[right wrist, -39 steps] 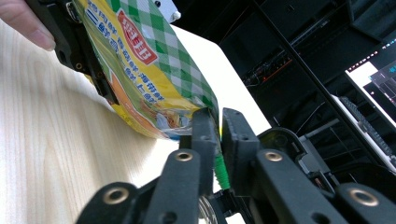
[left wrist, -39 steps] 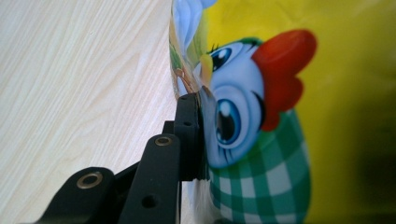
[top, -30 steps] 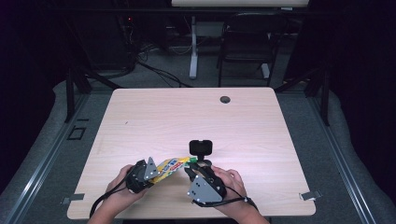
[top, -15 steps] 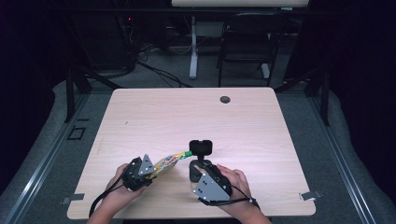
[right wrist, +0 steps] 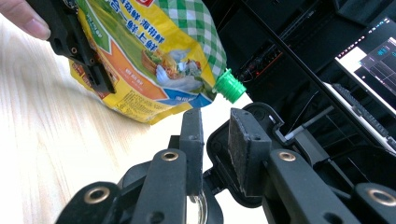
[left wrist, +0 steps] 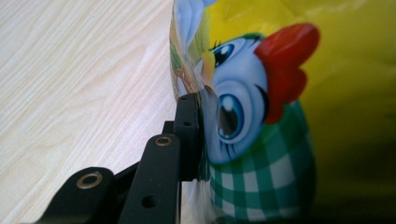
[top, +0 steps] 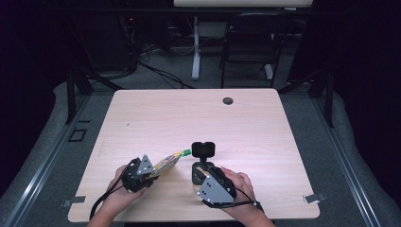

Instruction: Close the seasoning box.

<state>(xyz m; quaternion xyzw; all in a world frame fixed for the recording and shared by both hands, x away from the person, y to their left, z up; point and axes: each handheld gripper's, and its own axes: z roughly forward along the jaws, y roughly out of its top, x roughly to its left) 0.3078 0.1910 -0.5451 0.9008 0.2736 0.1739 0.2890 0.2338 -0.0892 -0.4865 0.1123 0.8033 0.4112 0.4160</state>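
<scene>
Jaws on the left gripper (top: 142, 172) pinch the bottom edge of a yellow pouch (top: 166, 161) and hold it up, tilted off the table (top: 293, 156). From above, the pouch sits at about seven o'clock on the table, and its green cap (top: 187, 152) points toward two o'clock. Jaws on the right gripper (right wrist: 215, 135) stand a little apart with nothing between them. They sit just below the cap (right wrist: 230, 87), near it but not touching.

I think the lifting part is done, because the pouch is already up in the air. The part left looks like grabbing the green cap, and that is not done yet.

Up close, the pouch (left wrist: 299, 121) is shiny, thin and bendy, like plastic foil. It has a cartoon chicken with a red comb, big blue eyes and a green checked shirt. The cap is small, hard and round with ridges. The table is smooth, pale wood with fine lines. A small black stand (top: 203, 150) sits just past the right gripper (top: 204, 174), toward twelve o'clock.
</scene>
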